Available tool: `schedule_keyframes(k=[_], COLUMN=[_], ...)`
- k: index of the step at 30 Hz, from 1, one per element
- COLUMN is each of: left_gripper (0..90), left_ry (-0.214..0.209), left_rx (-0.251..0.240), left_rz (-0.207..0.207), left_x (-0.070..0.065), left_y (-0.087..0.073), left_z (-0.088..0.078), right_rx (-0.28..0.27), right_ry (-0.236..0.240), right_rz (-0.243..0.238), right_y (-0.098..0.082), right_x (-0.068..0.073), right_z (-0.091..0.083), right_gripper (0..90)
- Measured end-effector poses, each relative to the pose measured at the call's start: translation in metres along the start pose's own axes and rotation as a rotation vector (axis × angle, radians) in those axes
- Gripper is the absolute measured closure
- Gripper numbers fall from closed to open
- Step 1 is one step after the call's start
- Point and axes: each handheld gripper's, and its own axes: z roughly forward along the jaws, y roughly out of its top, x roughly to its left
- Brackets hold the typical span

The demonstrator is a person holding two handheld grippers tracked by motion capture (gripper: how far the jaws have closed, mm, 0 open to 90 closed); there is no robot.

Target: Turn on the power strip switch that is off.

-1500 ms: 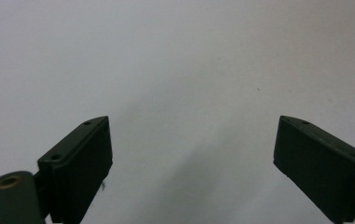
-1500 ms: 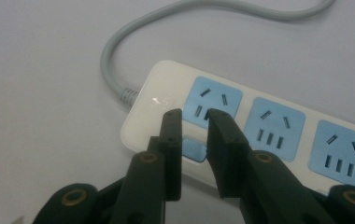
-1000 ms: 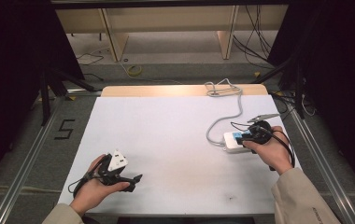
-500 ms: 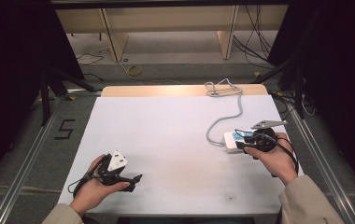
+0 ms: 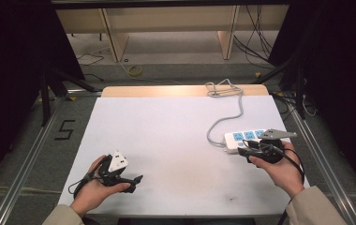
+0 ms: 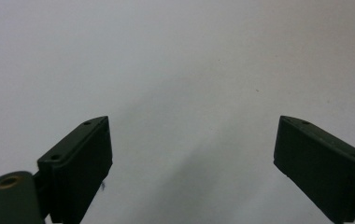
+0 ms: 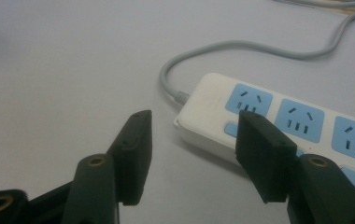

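Note:
A white power strip [image 5: 247,138] with blue sockets lies at the right of the white table [image 5: 166,131]. Its grey cable [image 5: 236,115] runs toward the far edge. My right gripper [image 5: 243,150] sits just in front of the strip's left end, and its jaws are opening. In the right gripper view the strip [image 7: 278,121] lies ahead, its near corner in the gap of my right gripper [image 7: 194,149], with no pad pressing on it. My left gripper [image 5: 135,183] rests near the front left. The left gripper view has the left gripper [image 6: 189,158] wide open over bare table.
The cable ends in a loose coil [image 5: 220,89] on the wooden strip at the table's far edge. Metal rails [image 5: 40,140] run along both sides. A "5" mark [image 5: 65,130] is on the floor at left. Shelf legs [image 5: 112,40] stand beyond the table.
The right hand has drawn back to the right and a little toward the near edge, away from the strip's end, and its jaws have spread wider. The left hand has kept still.

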Motion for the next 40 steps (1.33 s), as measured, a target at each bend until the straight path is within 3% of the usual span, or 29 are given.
schedule_keyframes(k=[10,20,40], left_gripper=[11.1,11.1,11.1], left_ry=[0.0,-0.001,-0.007], left_rx=[-0.001,-0.001,0.003], left_rz=[0.0,-0.002,-0.003], left_x=[0.0,0.0,0.001], left_y=[0.0,-0.001,0.0], left_z=[0.0,0.0,0.001], right_rx=[-0.044,-0.082,-0.126], right_ry=[0.02,0.03,0.033], right_rz=[-0.028,-0.016,-0.008], right_y=[-0.014,-0.029,-0.042], right_x=[0.01,0.016,0.024], right_z=[-0.009,-0.02,-0.027], right_gripper=[39.3,34.6,33.3])
